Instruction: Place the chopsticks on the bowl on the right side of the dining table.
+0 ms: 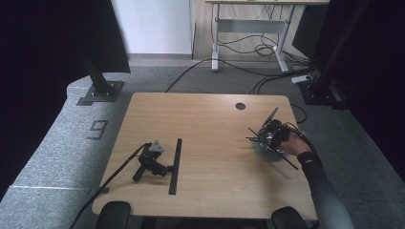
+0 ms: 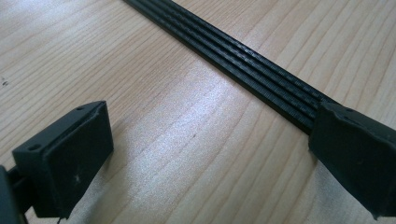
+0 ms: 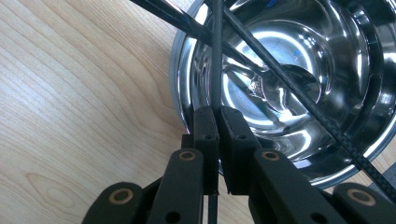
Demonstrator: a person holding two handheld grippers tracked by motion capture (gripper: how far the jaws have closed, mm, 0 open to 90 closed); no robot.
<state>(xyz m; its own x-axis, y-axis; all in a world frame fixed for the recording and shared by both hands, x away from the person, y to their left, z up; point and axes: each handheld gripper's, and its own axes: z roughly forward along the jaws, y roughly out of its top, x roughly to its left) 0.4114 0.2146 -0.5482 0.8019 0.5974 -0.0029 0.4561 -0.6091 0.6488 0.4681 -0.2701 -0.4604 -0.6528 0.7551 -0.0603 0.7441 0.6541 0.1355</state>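
Right tongs (image 3: 218, 116) clamped on a thin black strip (image 3: 215, 56) over my steel bowl (image 3: 336, 154) at the desk's (image 1: 210, 114) right edge; left tongs (image 2: 205, 154) lying released on the desk, jaws wide, one touching the long ribbed black strip (image 2: 243, 60)

We note a pale wood-grain table (image 1: 210, 143); a black ribbed strip (image 2: 243, 60); a mirror-bright silver bowl (image 3: 345, 70); black strips (image 3: 215, 56) with fine cross-ridges over it.
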